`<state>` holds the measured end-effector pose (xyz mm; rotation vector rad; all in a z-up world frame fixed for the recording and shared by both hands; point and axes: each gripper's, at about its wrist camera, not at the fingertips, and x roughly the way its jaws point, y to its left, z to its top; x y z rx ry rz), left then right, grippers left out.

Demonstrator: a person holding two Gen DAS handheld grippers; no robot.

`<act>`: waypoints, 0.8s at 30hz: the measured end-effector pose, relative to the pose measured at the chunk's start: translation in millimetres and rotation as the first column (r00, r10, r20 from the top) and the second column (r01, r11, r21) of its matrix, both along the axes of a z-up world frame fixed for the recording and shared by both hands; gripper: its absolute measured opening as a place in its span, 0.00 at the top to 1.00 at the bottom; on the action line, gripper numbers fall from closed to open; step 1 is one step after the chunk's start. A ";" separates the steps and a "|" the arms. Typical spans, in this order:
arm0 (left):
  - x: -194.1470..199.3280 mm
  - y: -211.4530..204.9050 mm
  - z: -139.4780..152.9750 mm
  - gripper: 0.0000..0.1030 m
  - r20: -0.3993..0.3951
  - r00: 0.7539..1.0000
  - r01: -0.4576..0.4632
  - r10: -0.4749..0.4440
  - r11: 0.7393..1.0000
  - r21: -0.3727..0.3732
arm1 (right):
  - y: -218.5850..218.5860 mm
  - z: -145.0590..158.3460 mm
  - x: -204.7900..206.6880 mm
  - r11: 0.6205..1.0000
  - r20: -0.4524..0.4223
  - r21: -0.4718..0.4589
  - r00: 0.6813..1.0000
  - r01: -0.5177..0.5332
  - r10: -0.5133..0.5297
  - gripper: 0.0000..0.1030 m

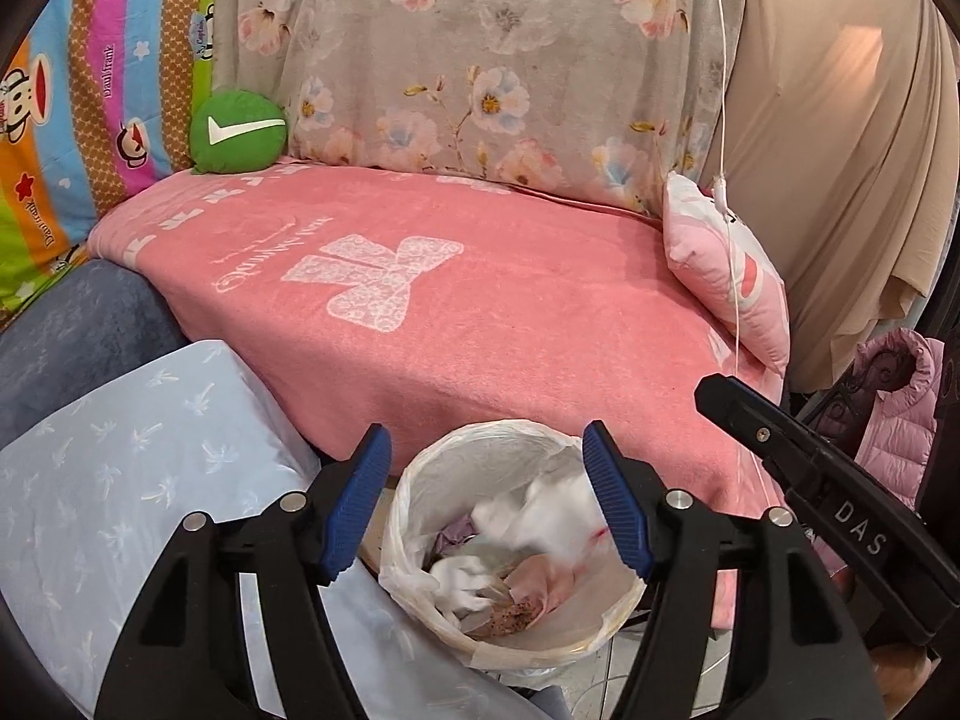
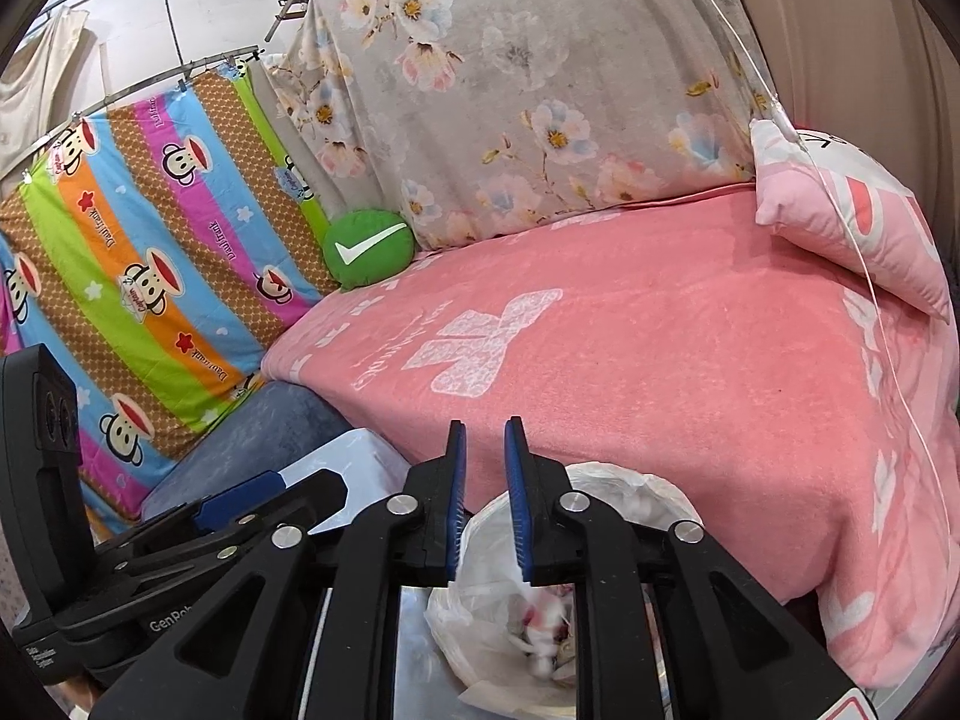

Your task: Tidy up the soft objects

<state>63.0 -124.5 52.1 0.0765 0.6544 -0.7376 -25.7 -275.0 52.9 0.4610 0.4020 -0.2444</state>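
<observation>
My left gripper (image 1: 486,438) is open above a round bin (image 1: 414,480) lined with a white plastic bag. Nothing is between its blue pads. A blurred white soft item (image 1: 552,510) lies in the bin among crumpled white and pink pieces. My right gripper (image 2: 485,426) hangs over the same bin (image 2: 630,480), its jaws a narrow gap apart with nothing held. A green round cushion (image 1: 237,132) with a white tick sits in the sofa's far left corner. A pink pillow (image 1: 726,276) leans at the sofa's right end.
A pink blanket (image 1: 480,312) covers the sofa seat, with a floral sheet (image 1: 480,60) behind it and a striped cartoon sheet (image 2: 150,240) on the left. A light blue pillow (image 1: 150,480) lies beside the bin. A thin white cord (image 1: 729,210) hangs past the pink pillow.
</observation>
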 end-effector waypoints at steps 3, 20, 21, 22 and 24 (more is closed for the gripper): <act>-0.4 3.6 0.9 0.35 0.015 1.000 -0.016 0.016 1.000 0.006 | 3.4 0.3 0.9 1.000 -0.004 -0.008 1.000 -0.006 0.006 0.81; -5.6 36.2 -5.2 0.26 0.046 0.993 -0.107 0.105 0.994 0.037 | 29.0 -5.5 -3.6 0.996 -0.088 -0.080 0.995 -0.043 0.036 0.68; -6.0 37.5 -6.3 0.26 0.046 0.993 -0.114 0.112 0.992 0.044 | 31.8 -6.7 -4.7 0.995 -0.098 -0.089 0.995 -0.043 0.034 0.68; -6.8 39.4 -7.9 0.26 0.047 0.992 -0.122 0.119 0.991 0.052 | 34.7 -8.0 -5.6 0.994 -0.108 -0.099 0.994 -0.042 0.032 0.67; -8.7 43.2 -11.0 0.25 0.050 0.989 -0.140 0.136 0.988 0.068 | 40.5 -10.4 -8.5 0.992 -0.126 -0.116 0.992 -0.042 0.027 0.63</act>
